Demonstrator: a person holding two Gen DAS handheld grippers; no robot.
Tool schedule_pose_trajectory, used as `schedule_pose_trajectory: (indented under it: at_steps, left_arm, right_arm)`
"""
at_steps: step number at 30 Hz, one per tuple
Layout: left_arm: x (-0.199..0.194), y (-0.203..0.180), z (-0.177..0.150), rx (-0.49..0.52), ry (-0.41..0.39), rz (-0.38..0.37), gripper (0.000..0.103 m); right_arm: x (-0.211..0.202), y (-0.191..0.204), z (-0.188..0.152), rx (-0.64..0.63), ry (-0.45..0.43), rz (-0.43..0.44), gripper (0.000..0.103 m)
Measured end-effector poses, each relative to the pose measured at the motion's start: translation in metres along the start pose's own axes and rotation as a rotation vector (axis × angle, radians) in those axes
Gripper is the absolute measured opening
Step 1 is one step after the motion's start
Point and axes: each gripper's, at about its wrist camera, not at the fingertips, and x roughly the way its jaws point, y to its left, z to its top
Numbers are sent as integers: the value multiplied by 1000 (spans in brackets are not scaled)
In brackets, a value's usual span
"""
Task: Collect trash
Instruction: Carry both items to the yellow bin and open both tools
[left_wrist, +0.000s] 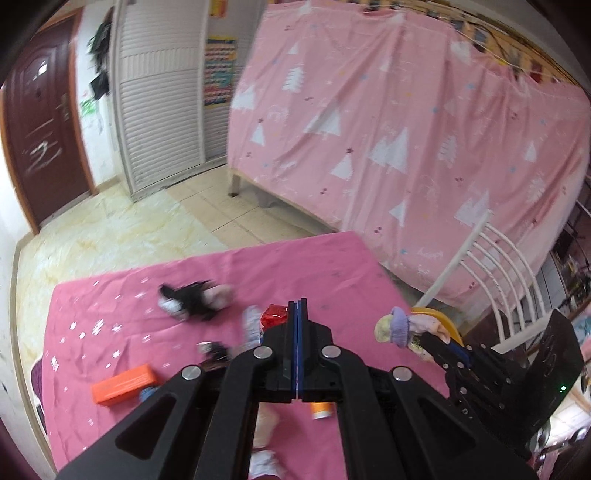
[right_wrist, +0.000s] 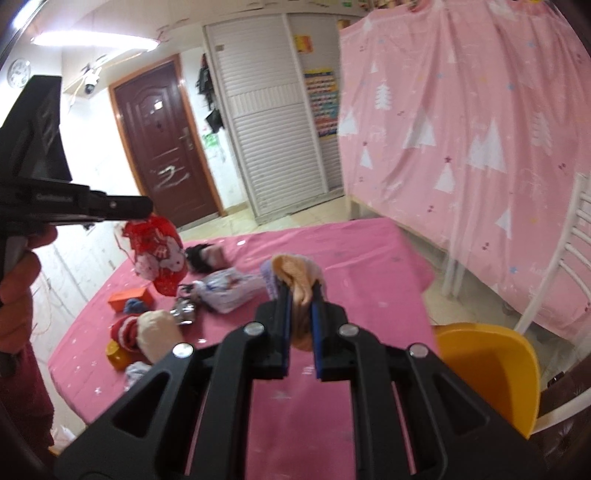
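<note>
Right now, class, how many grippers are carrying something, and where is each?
2. The left gripper, above the table's left side, dangles a red bag; the right gripper, near the yellow bin, clamps a peach cloth.

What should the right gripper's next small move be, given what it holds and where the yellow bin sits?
Probably carry the right gripper sideways over the yellow bin and then open. It is shut on a peach and lilac sock bundle, held above the pink tablecloth, with the bin just off the table's right edge. The left gripper holds a red bag, likely next.
</note>
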Motion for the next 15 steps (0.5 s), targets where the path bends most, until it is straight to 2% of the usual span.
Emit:
schedule_pose_trajectory:
  at_steps: [8, 15]
  left_arm:
    - [13, -90, 11, 127, 1, -85, 0]
    - [35, -152, 10, 185, 35, -151, 0]
  right_arm:
    - [-21, -51, -11, 61, -16, -87, 9]
    - [-29, -93, -27, 116, 4, -150, 9]
